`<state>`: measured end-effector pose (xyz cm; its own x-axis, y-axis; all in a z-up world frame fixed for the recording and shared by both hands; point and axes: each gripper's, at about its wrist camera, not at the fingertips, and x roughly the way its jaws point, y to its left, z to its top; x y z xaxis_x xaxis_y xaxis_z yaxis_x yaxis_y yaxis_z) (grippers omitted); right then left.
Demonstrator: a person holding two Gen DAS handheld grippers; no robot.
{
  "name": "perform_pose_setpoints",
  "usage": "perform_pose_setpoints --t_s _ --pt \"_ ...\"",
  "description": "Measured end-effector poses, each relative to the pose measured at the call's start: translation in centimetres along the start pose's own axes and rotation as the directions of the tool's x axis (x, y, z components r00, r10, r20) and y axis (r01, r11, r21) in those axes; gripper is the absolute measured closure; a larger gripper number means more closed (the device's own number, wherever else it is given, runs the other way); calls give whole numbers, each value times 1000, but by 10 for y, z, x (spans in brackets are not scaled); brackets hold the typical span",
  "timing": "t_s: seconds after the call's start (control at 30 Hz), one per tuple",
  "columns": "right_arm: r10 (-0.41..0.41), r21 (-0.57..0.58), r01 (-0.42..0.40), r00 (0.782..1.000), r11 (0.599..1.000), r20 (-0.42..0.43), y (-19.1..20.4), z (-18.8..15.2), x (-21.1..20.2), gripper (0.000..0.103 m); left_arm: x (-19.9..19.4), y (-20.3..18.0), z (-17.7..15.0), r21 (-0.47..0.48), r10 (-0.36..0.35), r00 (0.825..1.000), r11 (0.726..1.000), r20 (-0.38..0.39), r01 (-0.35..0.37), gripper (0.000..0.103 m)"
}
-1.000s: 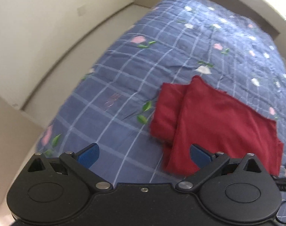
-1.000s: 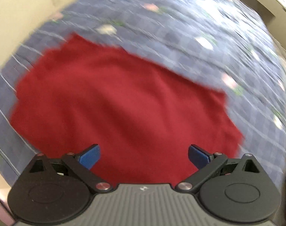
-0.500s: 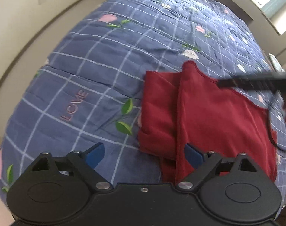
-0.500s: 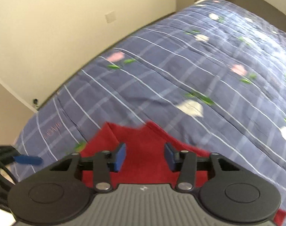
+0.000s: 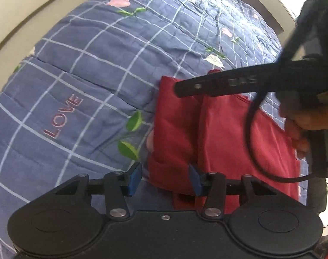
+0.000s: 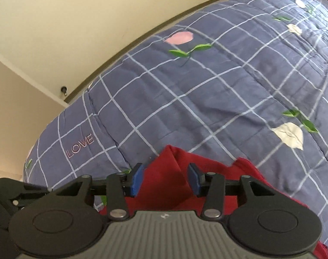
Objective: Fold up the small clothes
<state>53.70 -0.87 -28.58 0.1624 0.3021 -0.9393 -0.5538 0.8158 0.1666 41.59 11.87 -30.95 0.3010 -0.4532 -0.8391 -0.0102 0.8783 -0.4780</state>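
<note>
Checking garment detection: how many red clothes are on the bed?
1: the red garment lies partly folded on the blue quilt, under both grippers. Anything beneath it would be hidden.

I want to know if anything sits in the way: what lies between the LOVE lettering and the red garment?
Only bare quilt with two green printed leaves lies between the LOVE lettering and the red garment, per the left wrist view.

Both tongs (image 5: 164, 178) (image 6: 165, 179) dropped to cloth (image 5: 220, 129), narrower.

A dark red garment (image 5: 224, 133) lies on a blue quilt (image 5: 103, 69) with pale grid lines.
</note>
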Motion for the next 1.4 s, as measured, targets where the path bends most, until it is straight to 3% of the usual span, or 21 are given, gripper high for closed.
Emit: perform_pose_setpoints --t_s 0.03,0.1,0.17,0.23,0.43,0.73,0.8,0.87,0.93,1.03,1.07,1.13,1.2,1.4 --pt "3 -3 -3 1000 1000 -12 1 2 4 55 1 -1 0 -3 0 1000 1000 -7 0 57" --pt "10 -2 -10 999 1000 -35 3 5 10 64 5 -2 0 -8 6 1000 1000 -25 -6 74" --pt "1 -10 -2 997 1000 -72 5 5 16 87 6 -2 0 -18 12 999 1000 -37 -12 79" --pt "-14 -43 11 997 999 -74 9 4 18 95 6 0 0 -40 1 999 999 -45 -3 86" --pt "-49 -34 51 998 998 38 9 0 -7 99 -4 2 -5 -140 7 999 990 -39 -13 94" --pt "-42 -20 44 995 999 85 7 -1 -17 98 -8 2 -4 -209 32 996 977 -85 -49 95" --pt "13 -21 -12 997 1000 79 6 -2 -22 92 -9 0 -3 -213 45 995 975 -91 -64 95" --pt "7 -46 -2 995 999 100 5 -8 -31 65 -10 -5 -2 -202 59 994 976 -92 -77 93" --pt "-14 -41 19 993 999 118 1 -13 -41 46 -8 -11 -1 -183 86 992 978 -93 -102 87" --pt "-74 21 71 985 997 154 -12 -31 -63 26 -7 -10 0 -190 124 987 972 -97 -141 78" --pt "-92 47 85 983 995 157 -16 -38 -68 16 -8 -9 0 -199 139 985 968 -98 -156 70" --pt "-128 105 112 977 988 168 -25 -59 -81 8 -12 -7 -2 -208 170 981 960 -97 -187 60" --pt "-183 149 158 969 976 168 -32 -81 -92 1 -19 -5 -5 -212 211 973 950 -97 -228 44" --pt "-361 210 332 925 920 121 -38 -159 -111 0 -45 -1 -23 -269 314 947 908 -74 -322 7"
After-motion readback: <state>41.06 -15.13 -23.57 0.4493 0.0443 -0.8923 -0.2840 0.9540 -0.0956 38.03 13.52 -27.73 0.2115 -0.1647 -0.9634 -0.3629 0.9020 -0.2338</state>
